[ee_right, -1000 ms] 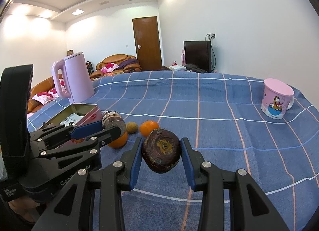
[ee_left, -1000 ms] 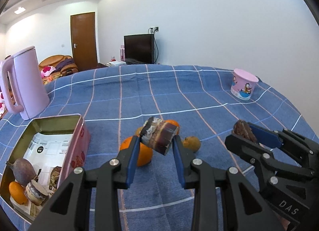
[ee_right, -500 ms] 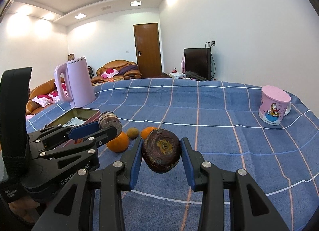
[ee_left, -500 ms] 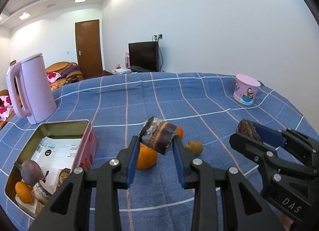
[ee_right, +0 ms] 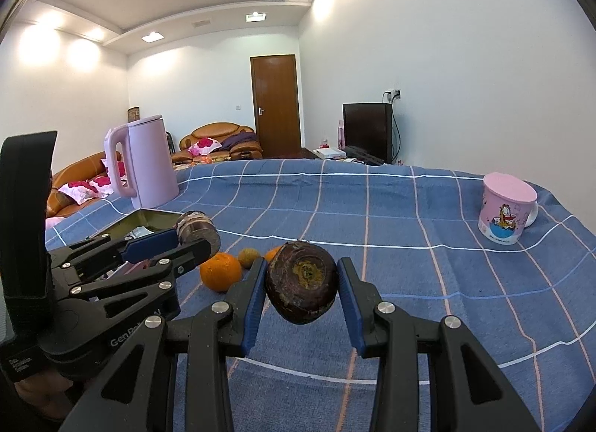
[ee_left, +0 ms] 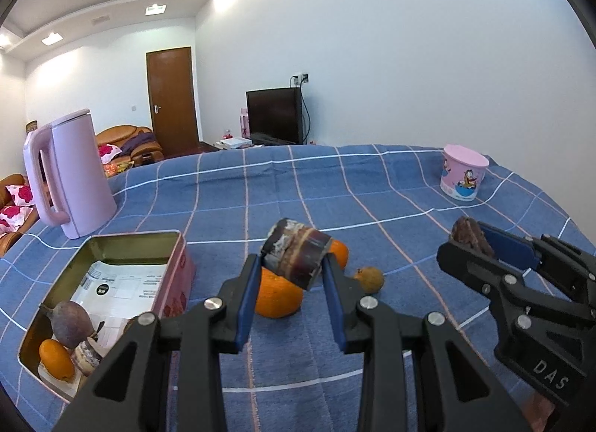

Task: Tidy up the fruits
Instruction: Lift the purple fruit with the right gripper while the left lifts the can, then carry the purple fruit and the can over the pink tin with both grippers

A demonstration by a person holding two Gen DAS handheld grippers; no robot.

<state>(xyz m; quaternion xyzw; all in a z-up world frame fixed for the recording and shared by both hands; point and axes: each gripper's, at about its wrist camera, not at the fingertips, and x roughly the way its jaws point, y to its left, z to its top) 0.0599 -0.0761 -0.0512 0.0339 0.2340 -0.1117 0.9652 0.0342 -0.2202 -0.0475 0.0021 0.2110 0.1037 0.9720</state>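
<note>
A short dark sugarcane piece (ee_left: 296, 257) is clamped between the blue pads of the left gripper (ee_left: 291, 268), tilted, held above the blue checked tablecloth (ee_left: 372, 204). Directly behind and below it, an orange (ee_left: 277, 294) is seen on the cloth; a second orange (ee_left: 339, 253) is partly hidden behind the cane, and a small brownish fruit (ee_left: 368, 279) lies just to the right. A round dark purple fruit (ee_right: 302, 287), cut end w/ yellowish centre facing the camera, is gripped between the pads of the right gripper (ee_right: 302, 288), also held off the cloth.

To the left, an open metal tin (ee_left: 175, 245) w/ pink sides is placed near the tablecloth's edge. Inside, on printed paper, a purple round fruit (ee_left: 71, 324), a small orange fruit (ee_left: 56, 359) and another cane piece (ee_left: 86, 355) are grouped at the near end; the far end holds only paper. A pink kettle (ee_left: 70, 174) stands behind the tin. A pink cartoon cup (ee_left: 463, 177) is set far right, well apart from the fruit.
</note>
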